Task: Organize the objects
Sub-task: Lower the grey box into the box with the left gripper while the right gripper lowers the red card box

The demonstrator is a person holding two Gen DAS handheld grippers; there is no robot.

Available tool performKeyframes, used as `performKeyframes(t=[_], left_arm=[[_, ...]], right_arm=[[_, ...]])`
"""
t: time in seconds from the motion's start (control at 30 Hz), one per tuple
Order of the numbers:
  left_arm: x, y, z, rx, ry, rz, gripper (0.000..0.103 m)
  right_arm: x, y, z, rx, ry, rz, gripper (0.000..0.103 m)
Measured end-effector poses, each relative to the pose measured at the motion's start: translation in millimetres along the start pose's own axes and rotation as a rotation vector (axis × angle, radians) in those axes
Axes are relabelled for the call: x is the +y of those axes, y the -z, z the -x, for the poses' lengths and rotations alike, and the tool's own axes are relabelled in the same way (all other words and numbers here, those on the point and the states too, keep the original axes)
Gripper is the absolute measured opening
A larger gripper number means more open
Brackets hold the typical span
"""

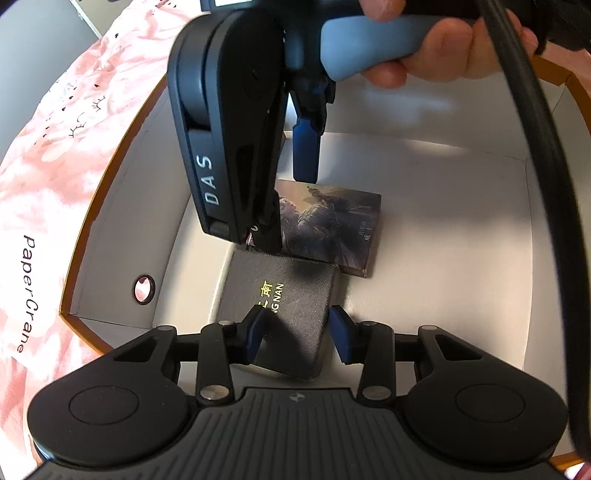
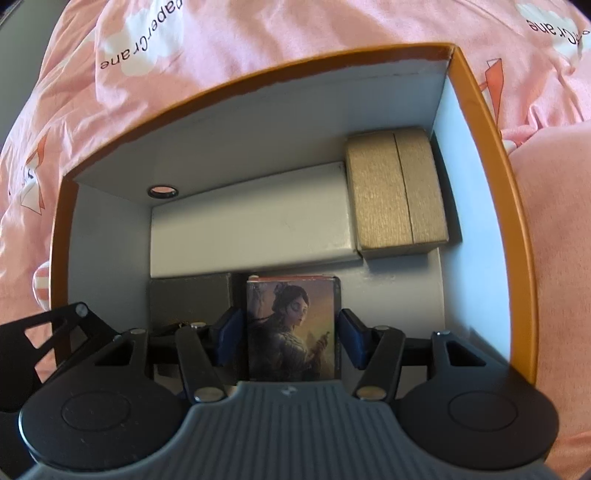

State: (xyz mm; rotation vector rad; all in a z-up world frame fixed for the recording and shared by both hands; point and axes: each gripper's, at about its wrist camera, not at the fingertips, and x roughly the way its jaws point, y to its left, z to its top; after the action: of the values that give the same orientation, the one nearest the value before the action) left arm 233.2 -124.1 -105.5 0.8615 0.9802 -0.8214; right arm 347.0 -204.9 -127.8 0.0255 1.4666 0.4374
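A white cardboard box with an orange rim (image 1: pixel 110 221) (image 2: pixel 258 122) lies on pink bedding. On its floor are a black textured pack with gold lettering (image 1: pixel 280 295) (image 2: pixel 188 295) and, beside it, a pack with a painted figure (image 1: pixel 332 229) (image 2: pixel 291 328). My left gripper (image 1: pixel 299 330) hovers over the black pack. Its left fingertip is above the pack's top face and its right pad is by the right edge, with no squeeze visible. My right gripper (image 2: pixel 290 338) (image 1: pixel 286 205) points down, its blue pads against the picture pack's two long sides.
A gold box (image 2: pixel 399 192) stands in the far right corner, with a long white box (image 2: pixel 251 229) along the far wall. One wall has a round hole (image 1: pixel 143 288). A hand (image 1: pixel 443 48) and a black cable (image 1: pixel 535 184) cross overhead. Pink bedding (image 2: pixel 258 33) surrounds the box.
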Motion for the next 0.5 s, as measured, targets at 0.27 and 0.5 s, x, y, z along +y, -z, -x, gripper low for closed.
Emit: performKeyframes(t=[0.27,0.5], left_arm=[[9.9,-3.2,2.3,-0.021,0.014,-0.026,0.040],[22.2,-9.1,8.9,-0.048,0.032,0.002,0.041]], right_arm=[[8.3,12.5,13.5,0.063,-0.007,0.252,0.061],[26.1,43.7,6.6,0.113,0.116,0.623,0.063]])
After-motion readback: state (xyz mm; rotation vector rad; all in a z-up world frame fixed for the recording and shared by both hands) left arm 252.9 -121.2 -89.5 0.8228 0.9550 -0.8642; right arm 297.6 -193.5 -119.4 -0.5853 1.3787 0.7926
